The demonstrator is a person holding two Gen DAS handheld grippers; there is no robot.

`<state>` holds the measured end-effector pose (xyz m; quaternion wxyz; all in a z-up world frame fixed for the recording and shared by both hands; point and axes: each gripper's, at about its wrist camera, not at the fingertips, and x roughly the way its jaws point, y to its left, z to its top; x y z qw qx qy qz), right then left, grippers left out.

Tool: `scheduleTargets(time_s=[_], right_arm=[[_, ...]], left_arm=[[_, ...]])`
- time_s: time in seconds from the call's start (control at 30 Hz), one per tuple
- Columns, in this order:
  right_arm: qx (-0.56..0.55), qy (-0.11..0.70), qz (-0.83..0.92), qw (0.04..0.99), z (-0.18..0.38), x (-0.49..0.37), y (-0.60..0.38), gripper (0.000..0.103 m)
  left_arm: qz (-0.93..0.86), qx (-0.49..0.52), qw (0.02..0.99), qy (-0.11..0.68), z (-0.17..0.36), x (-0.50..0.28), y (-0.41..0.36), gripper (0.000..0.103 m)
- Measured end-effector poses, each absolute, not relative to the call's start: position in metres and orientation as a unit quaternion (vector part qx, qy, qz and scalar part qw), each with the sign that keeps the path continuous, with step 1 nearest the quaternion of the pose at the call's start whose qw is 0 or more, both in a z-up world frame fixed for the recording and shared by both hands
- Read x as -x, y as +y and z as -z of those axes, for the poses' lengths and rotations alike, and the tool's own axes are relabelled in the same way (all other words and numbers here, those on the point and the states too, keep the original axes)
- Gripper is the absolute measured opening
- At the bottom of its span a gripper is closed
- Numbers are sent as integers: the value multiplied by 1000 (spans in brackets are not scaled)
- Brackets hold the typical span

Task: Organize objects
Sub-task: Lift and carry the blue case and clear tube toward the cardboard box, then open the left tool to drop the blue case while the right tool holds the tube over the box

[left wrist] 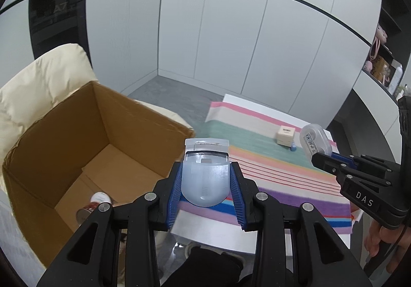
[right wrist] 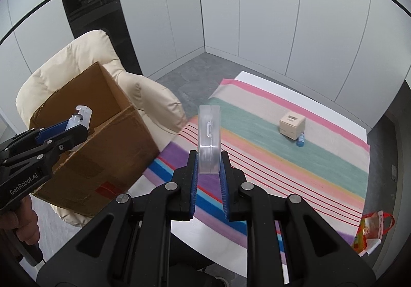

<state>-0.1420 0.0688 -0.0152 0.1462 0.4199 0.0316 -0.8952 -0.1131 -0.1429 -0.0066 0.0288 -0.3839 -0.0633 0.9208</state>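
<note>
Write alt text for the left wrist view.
The left hand-held gripper grips a translucent plastic case beside an open cardboard box with a can inside; a striped cloth lies behind it.

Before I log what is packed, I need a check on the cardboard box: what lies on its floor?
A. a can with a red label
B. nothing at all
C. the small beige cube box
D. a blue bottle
A: in the left wrist view a can with a red label lies on its side on the floor of the cardboard box; the beige cube box sits on the striped cloth.
</note>
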Motion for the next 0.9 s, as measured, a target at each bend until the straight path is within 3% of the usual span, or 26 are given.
scheduleTargets(time_s=[0.8, 0.83, 0.9], right_arm=[[-411, 68, 879, 232, 12, 141, -48, 16], [-410, 69, 879, 235, 11, 141, -52, 16], [-408, 70, 877, 244, 11, 141, -63, 16]], left_arm=[[-913, 397, -60, -74, 15, 69, -220, 38], [-914, 394, -63, -75, 15, 65, -223, 42], [-918, 383, -58, -86, 11, 59, -230, 77]])
